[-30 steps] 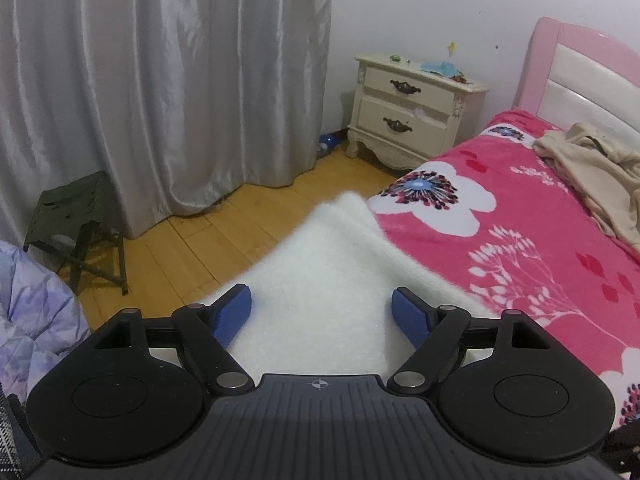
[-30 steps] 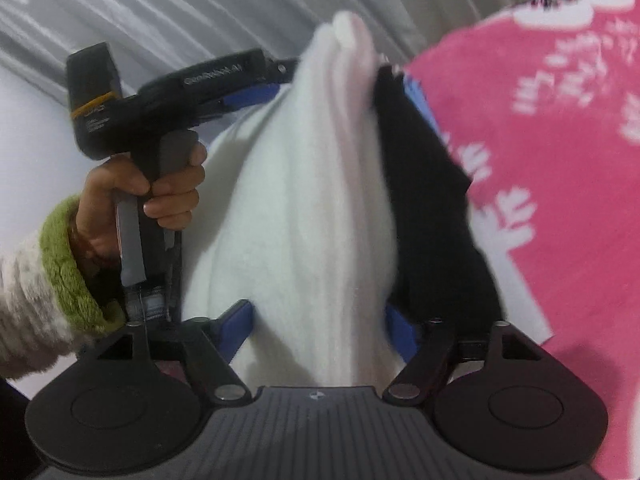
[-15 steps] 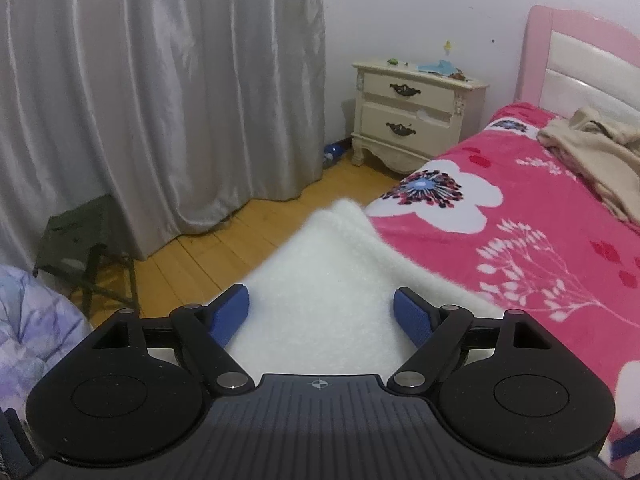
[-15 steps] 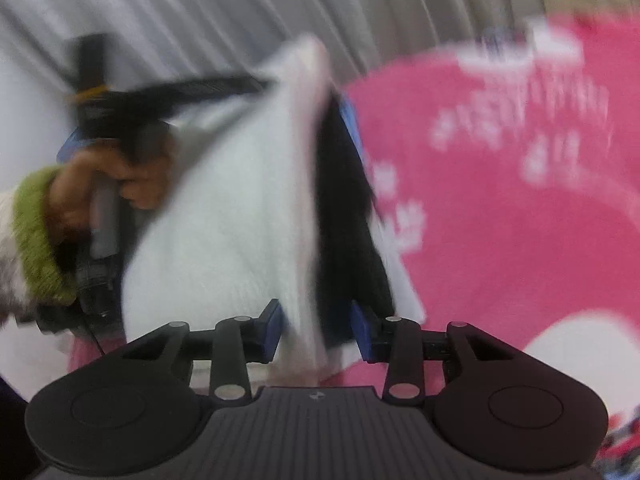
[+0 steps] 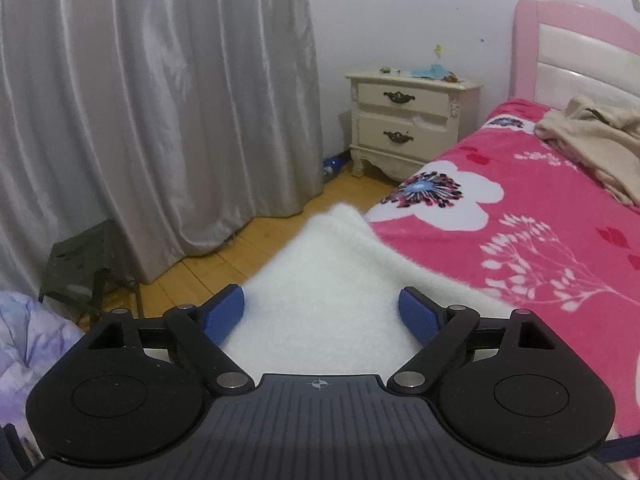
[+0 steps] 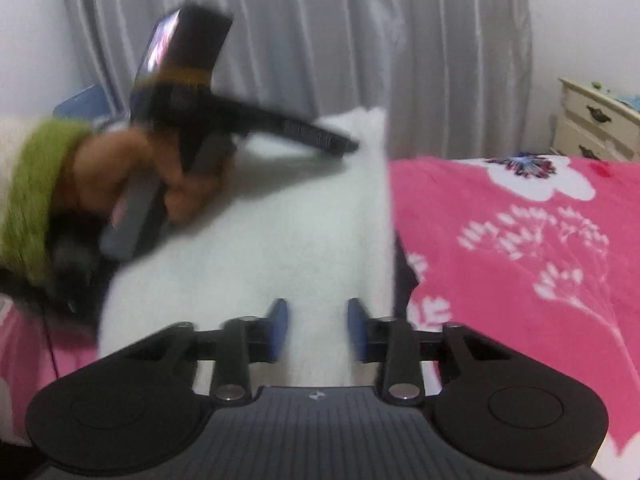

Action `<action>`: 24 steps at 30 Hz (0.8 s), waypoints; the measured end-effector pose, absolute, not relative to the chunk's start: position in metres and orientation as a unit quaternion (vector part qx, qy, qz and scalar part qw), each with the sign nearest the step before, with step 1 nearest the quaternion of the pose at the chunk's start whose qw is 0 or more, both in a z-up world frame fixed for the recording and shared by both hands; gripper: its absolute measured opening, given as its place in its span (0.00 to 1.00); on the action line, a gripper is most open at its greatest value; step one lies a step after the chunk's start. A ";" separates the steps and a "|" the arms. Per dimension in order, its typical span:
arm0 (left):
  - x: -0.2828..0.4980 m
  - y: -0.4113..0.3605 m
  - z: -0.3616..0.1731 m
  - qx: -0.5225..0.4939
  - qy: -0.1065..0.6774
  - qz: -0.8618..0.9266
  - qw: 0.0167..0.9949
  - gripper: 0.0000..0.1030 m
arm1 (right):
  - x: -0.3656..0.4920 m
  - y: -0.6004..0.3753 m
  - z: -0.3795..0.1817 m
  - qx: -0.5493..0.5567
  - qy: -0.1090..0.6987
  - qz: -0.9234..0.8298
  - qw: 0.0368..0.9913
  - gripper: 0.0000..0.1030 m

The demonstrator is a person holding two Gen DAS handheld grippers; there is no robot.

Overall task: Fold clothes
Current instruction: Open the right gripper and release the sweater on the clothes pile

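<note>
Folding's barely started: we've got the fluffy white garment [image 5: 328, 280] lying loose between the spread left tongs [image 5: 322, 312], while the right tongs [image 6: 318, 328] have just been closing on it and pinch its edge.

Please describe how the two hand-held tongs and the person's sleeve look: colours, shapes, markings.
Both tongs, left and right, have a ribbed dark grey body with a small crosshair mark, two round black discs, black link arms with silver rivets, and blue pads. From the right wrist view, the left one shows a grey pistol handle, an orange-yellow band and white lettering. The sleeve is cream with a fuzzy green cuff.
</note>
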State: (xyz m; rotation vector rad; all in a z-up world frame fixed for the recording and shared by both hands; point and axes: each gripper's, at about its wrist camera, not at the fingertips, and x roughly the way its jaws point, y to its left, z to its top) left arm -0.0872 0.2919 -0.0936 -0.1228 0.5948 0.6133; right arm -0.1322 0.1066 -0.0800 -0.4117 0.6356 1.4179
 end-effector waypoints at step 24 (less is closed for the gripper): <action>-0.021 0.295 -0.096 -0.028 0.358 0.302 0.883 0.81 | -0.147 0.127 -0.072 -0.209 0.277 0.619 0.705 0.22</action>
